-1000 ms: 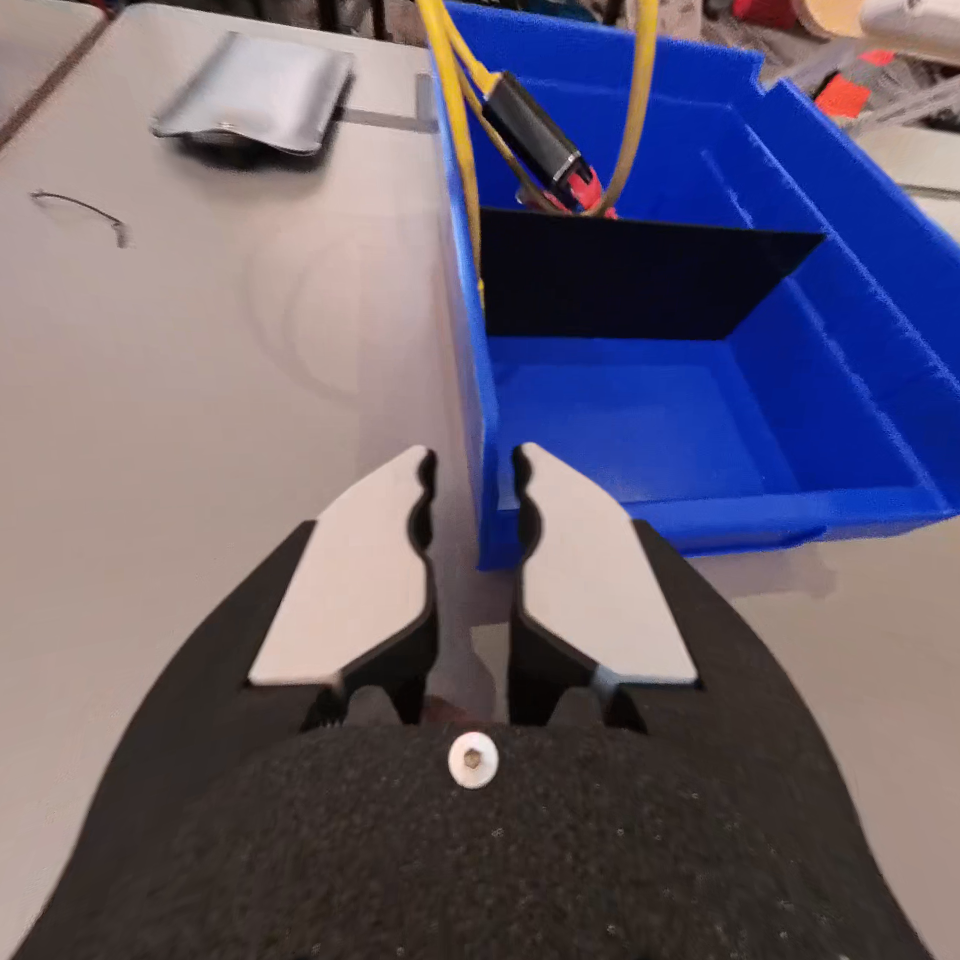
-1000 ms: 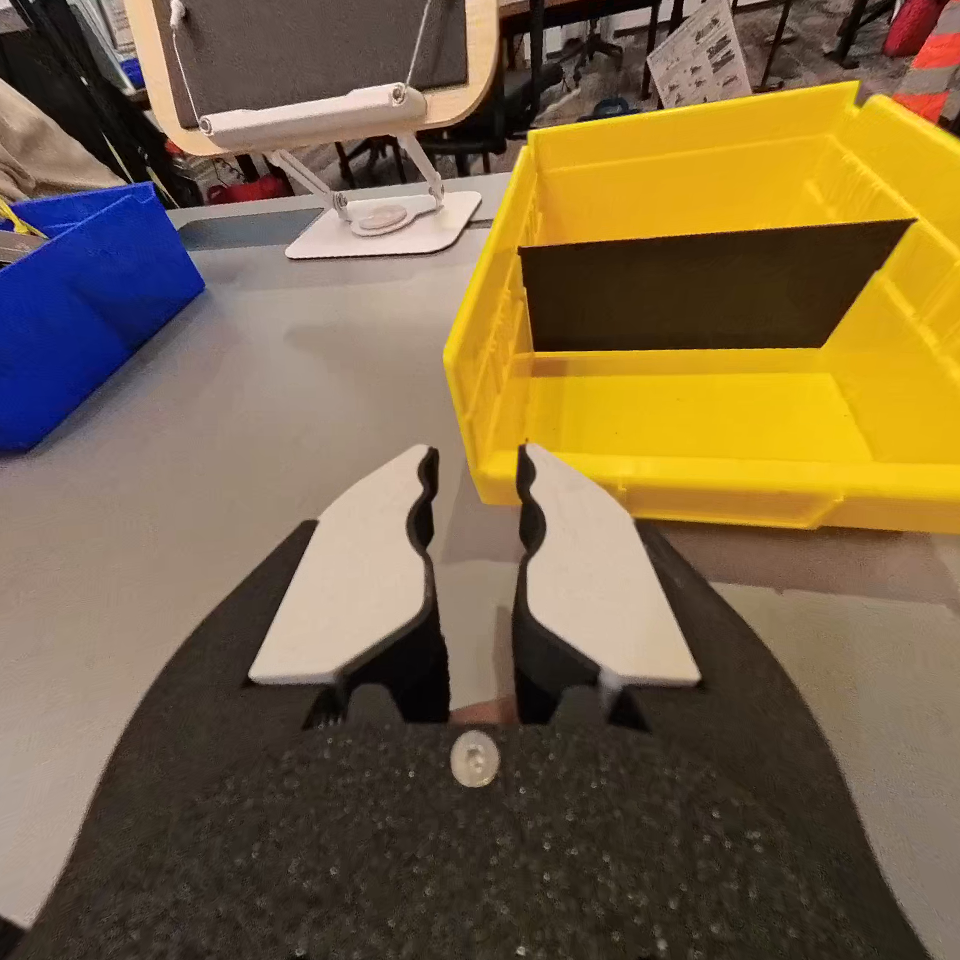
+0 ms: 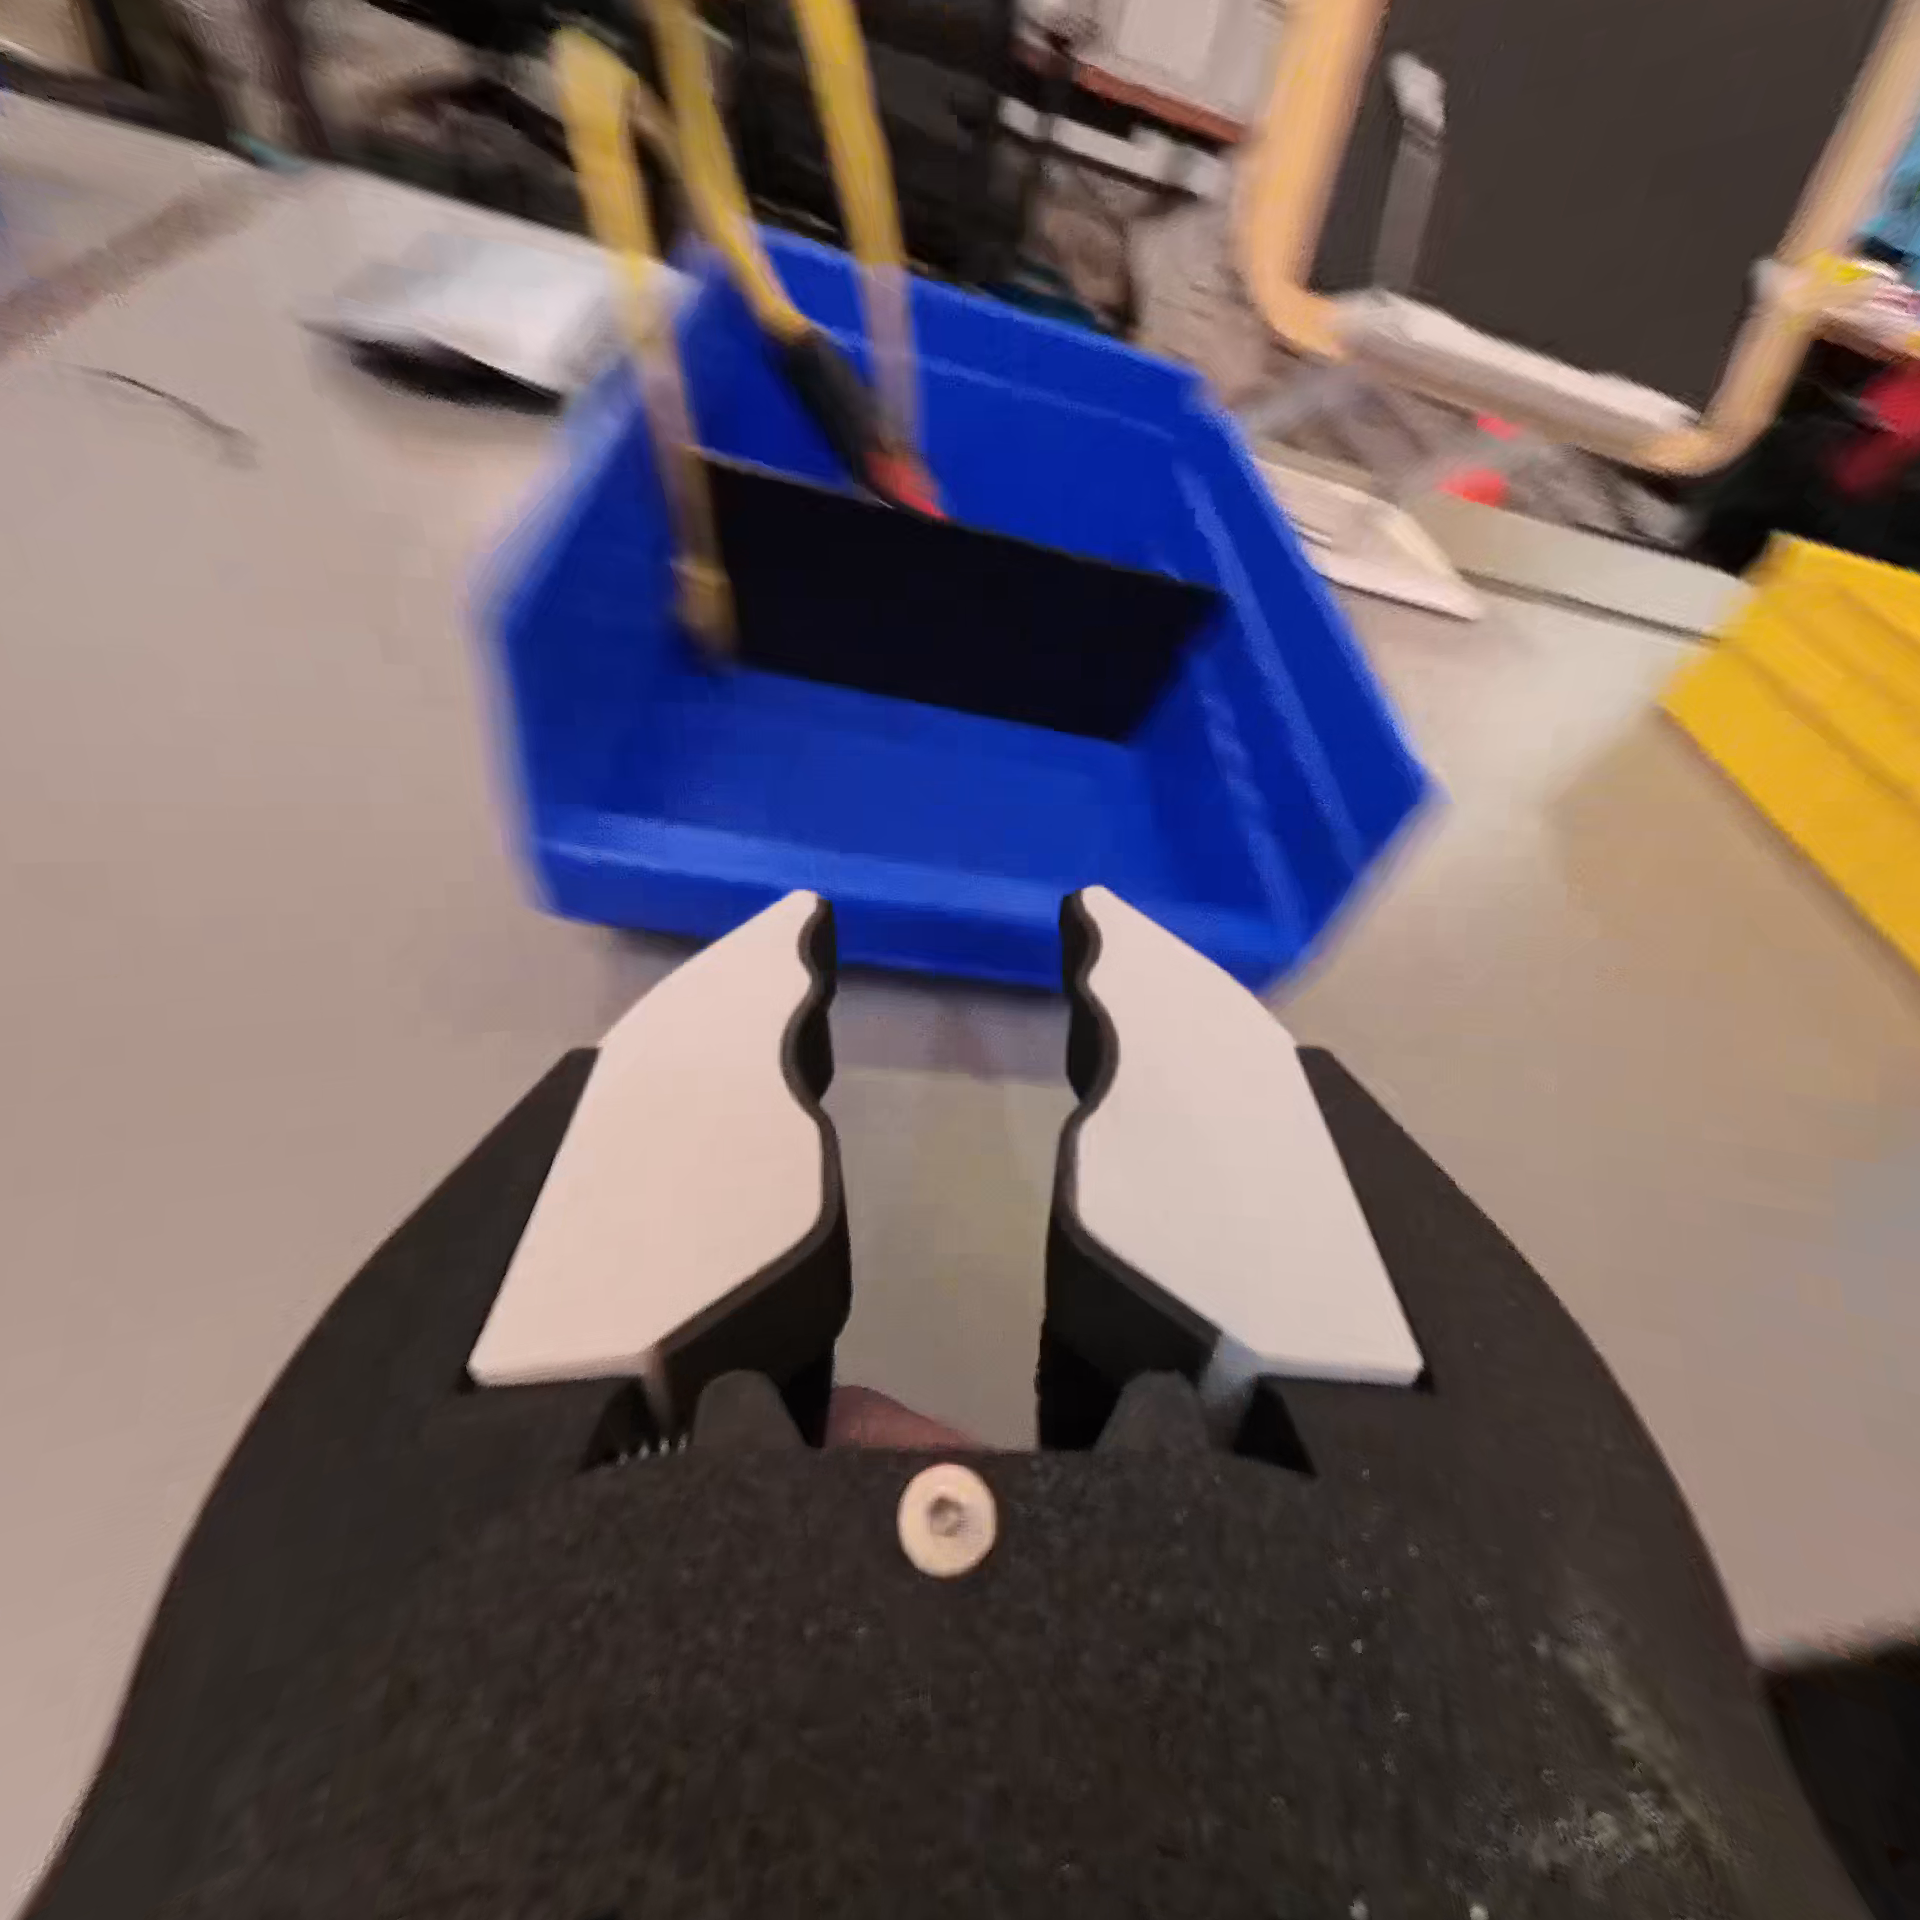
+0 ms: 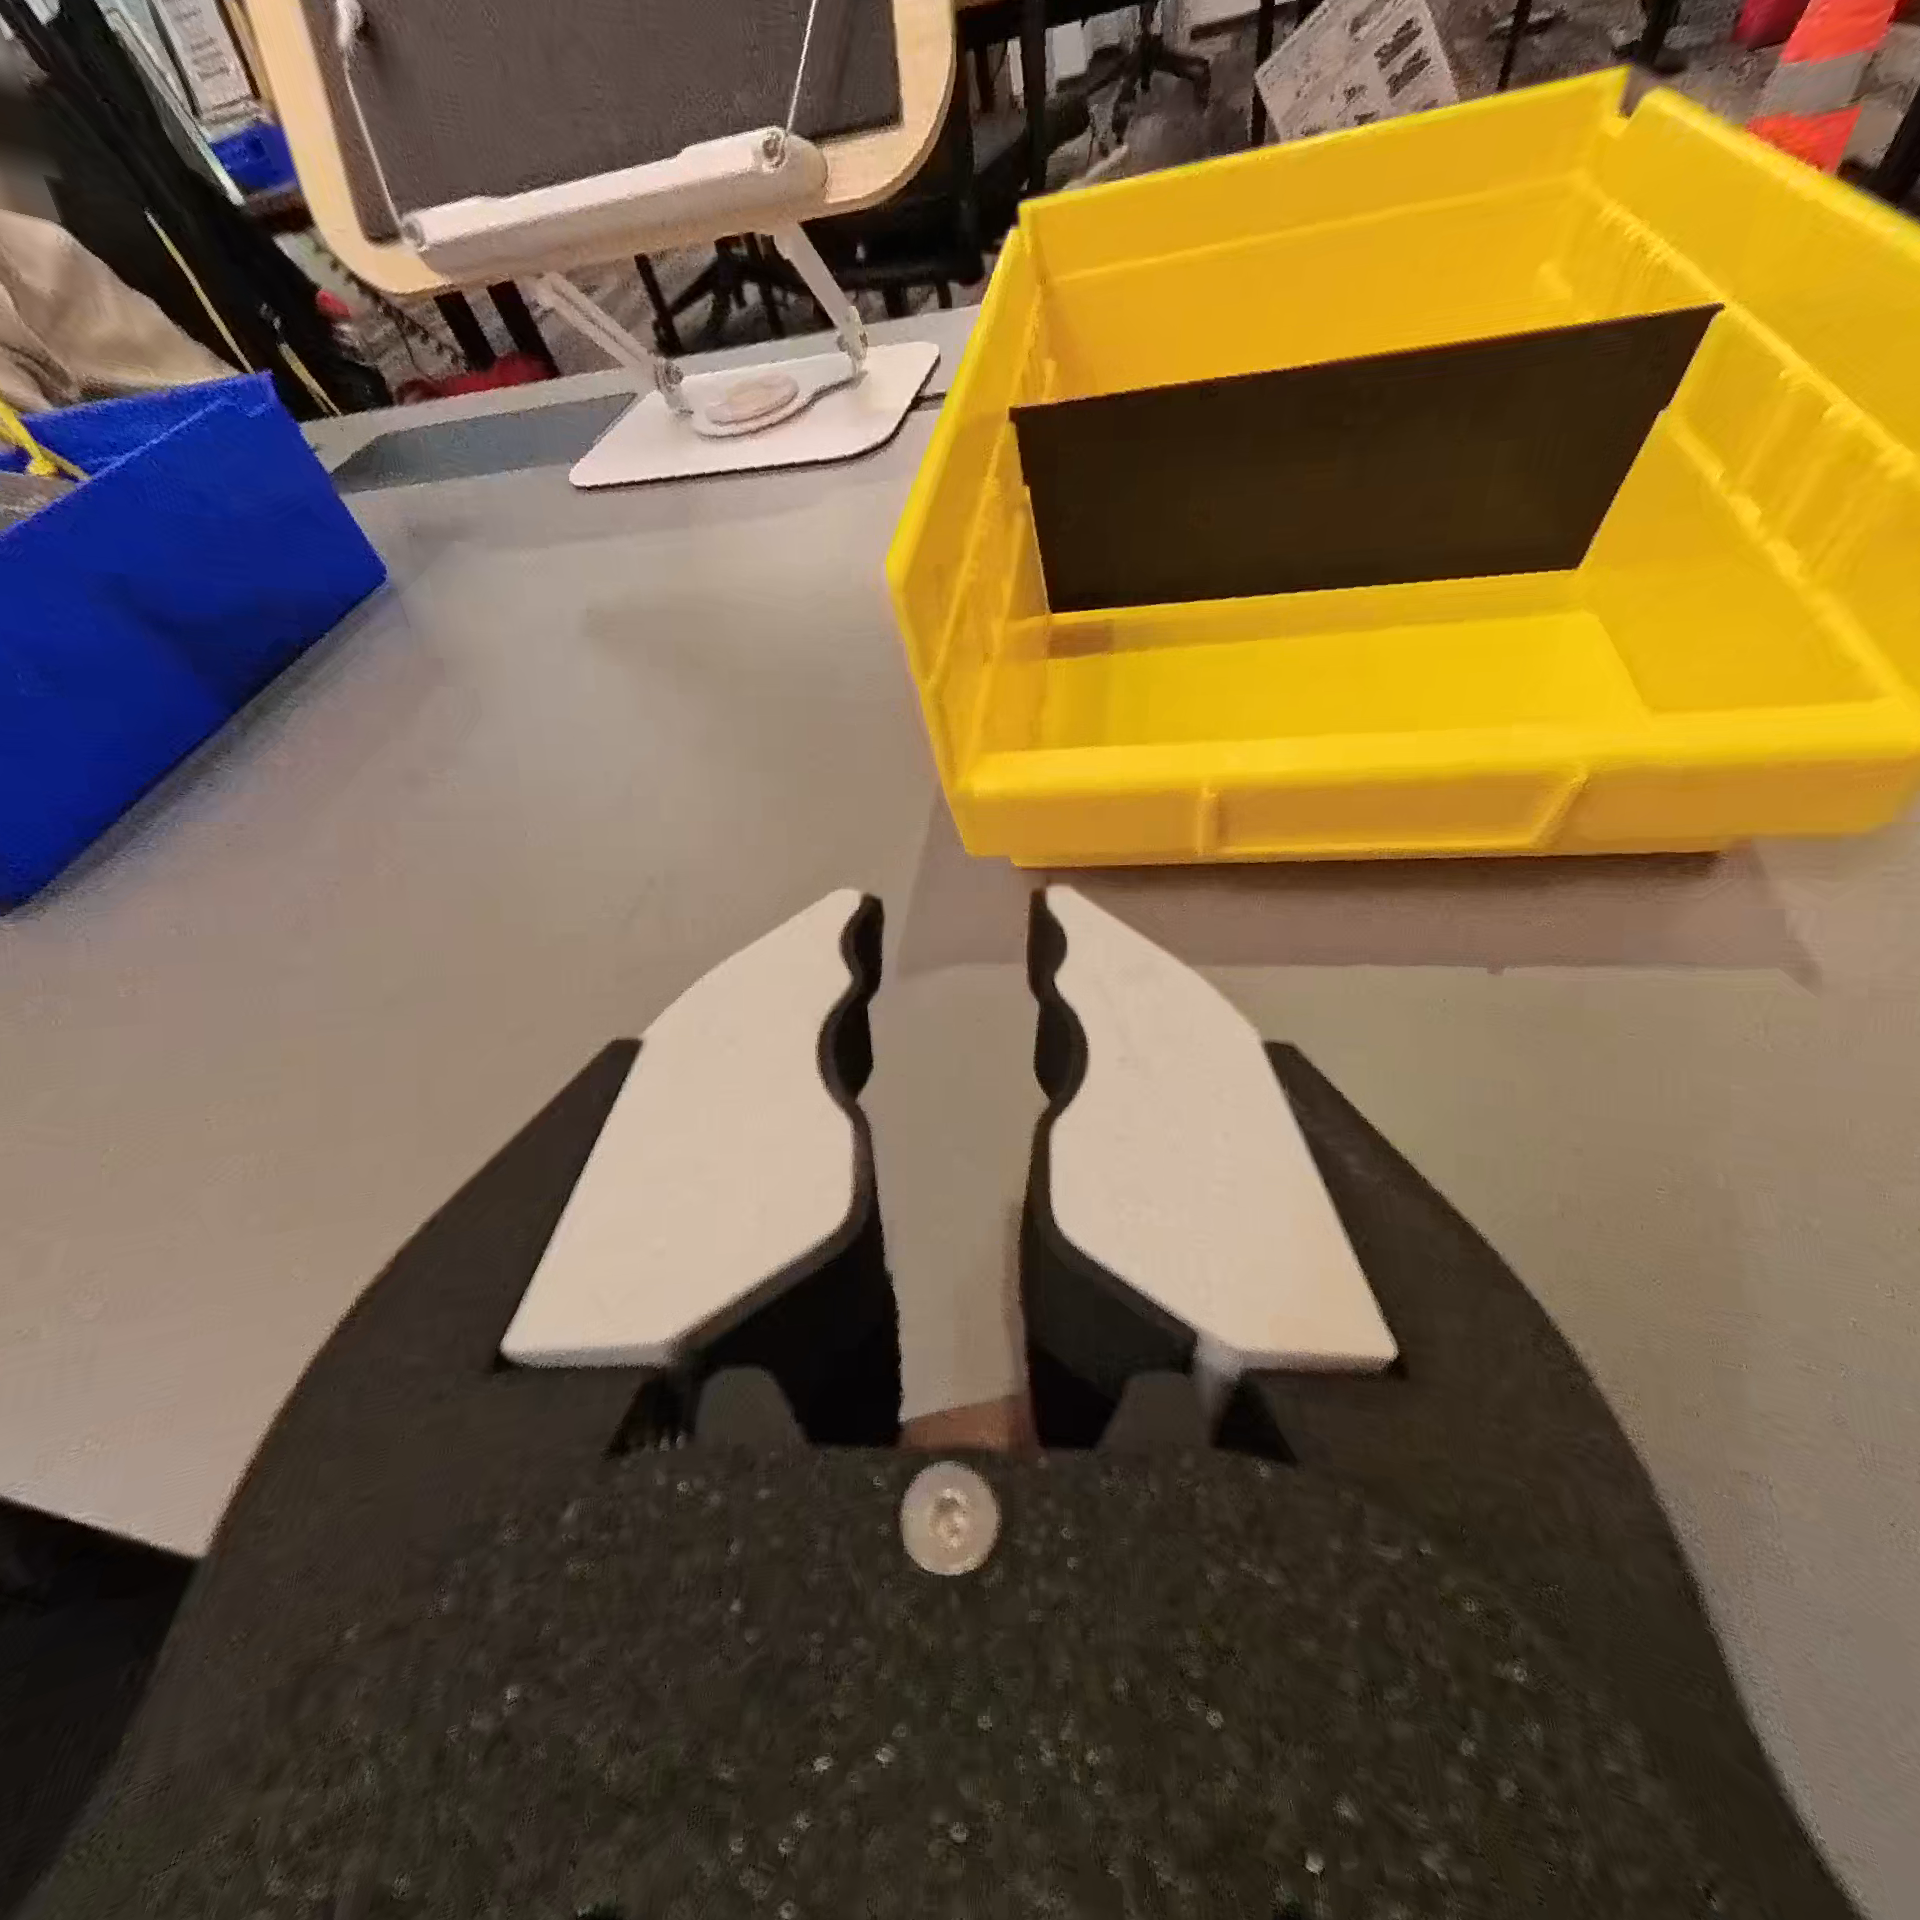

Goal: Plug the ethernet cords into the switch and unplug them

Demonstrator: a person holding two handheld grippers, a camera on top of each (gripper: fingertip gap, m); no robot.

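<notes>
The left wrist view is motion-blurred. A blue bin (image 3: 935, 831) with a black divider (image 3: 935, 613) stands on the grey table ahead of my left gripper (image 3: 948, 914), which is open and empty just short of the bin's front wall. Yellow ethernet cords (image 3: 623, 208) hang over the bin's back part, beside a black and red object (image 3: 862, 426). My right gripper (image 4: 954, 904) is open and empty over the table, short of a yellow bin (image 4: 1351, 790) with a black divider (image 4: 1330, 468). No switch is in view.
A grey pouch (image 3: 457, 312) lies on the table left of the blue bin. A white stand with a wood-framed panel (image 4: 727, 416) sits at the table's back. The blue bin (image 4: 156, 603) shows at the left of the right wrist view. The yellow bin's corner (image 3: 1808, 686) shows in the left wrist view. Left tips to right tips: about 55 centimeters.
My left gripper has pulled back and swung right, so the blue bin now sits centred and farther off, and its jaws are wider. My right gripper has backed off slightly from the yellow bin.
</notes>
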